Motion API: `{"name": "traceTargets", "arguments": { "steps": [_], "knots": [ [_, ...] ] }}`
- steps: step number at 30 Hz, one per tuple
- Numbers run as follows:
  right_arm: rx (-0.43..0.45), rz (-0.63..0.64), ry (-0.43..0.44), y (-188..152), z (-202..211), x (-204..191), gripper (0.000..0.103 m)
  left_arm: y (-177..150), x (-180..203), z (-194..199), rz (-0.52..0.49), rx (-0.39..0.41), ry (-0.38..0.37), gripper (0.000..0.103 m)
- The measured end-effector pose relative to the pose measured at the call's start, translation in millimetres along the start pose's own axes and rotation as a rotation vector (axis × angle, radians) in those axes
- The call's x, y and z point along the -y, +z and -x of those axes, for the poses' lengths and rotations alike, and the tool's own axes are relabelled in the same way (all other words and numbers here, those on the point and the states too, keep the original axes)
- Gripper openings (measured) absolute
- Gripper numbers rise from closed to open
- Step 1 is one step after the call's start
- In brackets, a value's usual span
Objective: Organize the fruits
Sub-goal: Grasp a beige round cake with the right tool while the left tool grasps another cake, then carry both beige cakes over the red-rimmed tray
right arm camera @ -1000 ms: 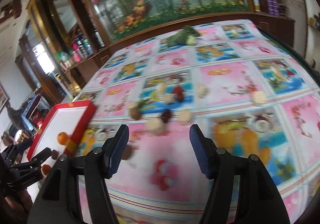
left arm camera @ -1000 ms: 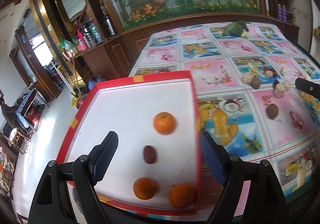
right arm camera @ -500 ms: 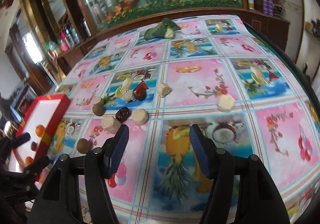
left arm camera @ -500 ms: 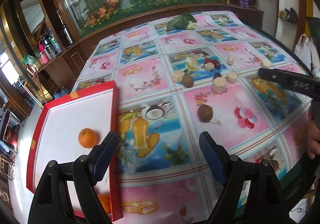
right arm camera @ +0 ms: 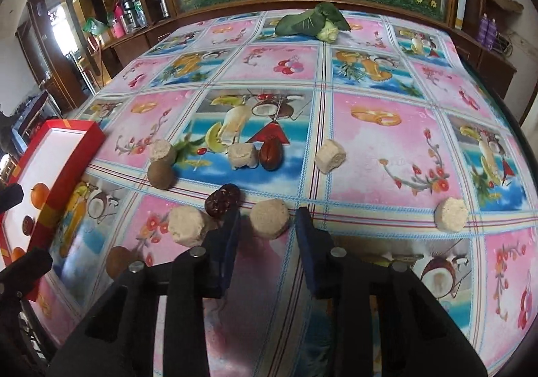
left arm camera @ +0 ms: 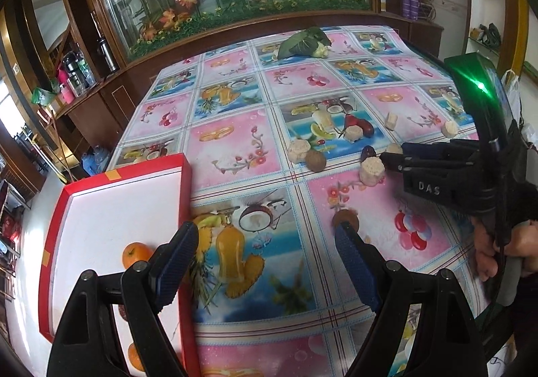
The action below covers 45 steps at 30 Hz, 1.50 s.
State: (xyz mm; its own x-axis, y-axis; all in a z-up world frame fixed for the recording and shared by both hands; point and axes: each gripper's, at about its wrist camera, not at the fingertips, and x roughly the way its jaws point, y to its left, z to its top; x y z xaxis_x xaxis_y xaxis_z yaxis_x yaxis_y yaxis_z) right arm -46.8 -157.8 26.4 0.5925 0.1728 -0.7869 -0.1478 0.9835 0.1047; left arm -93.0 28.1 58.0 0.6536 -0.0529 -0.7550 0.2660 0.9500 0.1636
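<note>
Two grippers are in use. Right gripper (right arm camera: 267, 225) stands at medium opening, its jaws flanking a pale cylindrical piece (right arm camera: 269, 218) at the tips, not yet clamped. Dark wrinkled fruit (right arm camera: 222, 201) lies just beyond the left jaw, second pale piece (right arm camera: 187, 226) beside that jaw. Risk: closing off-centre may nudge either neighbour or roll the target away. Left gripper (left arm camera: 265, 264) hangs wide and empty, red tray (left arm camera: 184, 195) beneath its left jaw, orange (left arm camera: 136, 253) inside. Tray's near end is hidden behind the gripper. Fruit kinds are hard to judge.
</note>
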Motion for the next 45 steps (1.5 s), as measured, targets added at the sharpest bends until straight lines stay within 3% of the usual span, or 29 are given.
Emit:
{"name": "traceTargets", "arguments": {
  "steps": [5,12,20,24,27,29,34,45],
  "knots": [
    [0.017,-0.02,-0.007,0.1,1.1,7.2,0.027,3.8,7.1,-8.7,-0.01,-0.012,-0.034,0.083],
    [0.085,-0.203,-0.021,6.3,18.7,47.5,0.027,22.9,30.8,-28.6,-0.03,-0.025,-0.112,0.083],
    [0.1,-0.3,-0.019,7.6,23.3,66.0,0.027,38.8,53.4,-58.8,0.014,-0.078,-0.205,0.082],
    [0.112,-0.31,-0.009,8.1,26.3,67.4,0.027,40.0,59.0,-69.2,0.021,-0.104,-0.219,0.072],
    [0.111,-0.308,-0.007,8.1,26.2,67.5,0.027,40.3,62.4,-77.1,0.029,-0.122,-0.237,0.06],
    [0.112,-0.309,-0.009,8.6,26.5,67.2,0.027,39.8,64.0,-81.9,0.033,-0.134,-0.258,0.045],
    [0.121,-0.3,-0.024,9.5,27.1,66.1,0.027,39.6,63.6,-81.6,0.035,-0.126,-0.295,0.025],
    [0.181,-0.265,-0.081,10.2,32.6,62.8,0.027,30.6,32.6,-48.5,0.092,-0.045,-0.258,0.025]
  ]
}}
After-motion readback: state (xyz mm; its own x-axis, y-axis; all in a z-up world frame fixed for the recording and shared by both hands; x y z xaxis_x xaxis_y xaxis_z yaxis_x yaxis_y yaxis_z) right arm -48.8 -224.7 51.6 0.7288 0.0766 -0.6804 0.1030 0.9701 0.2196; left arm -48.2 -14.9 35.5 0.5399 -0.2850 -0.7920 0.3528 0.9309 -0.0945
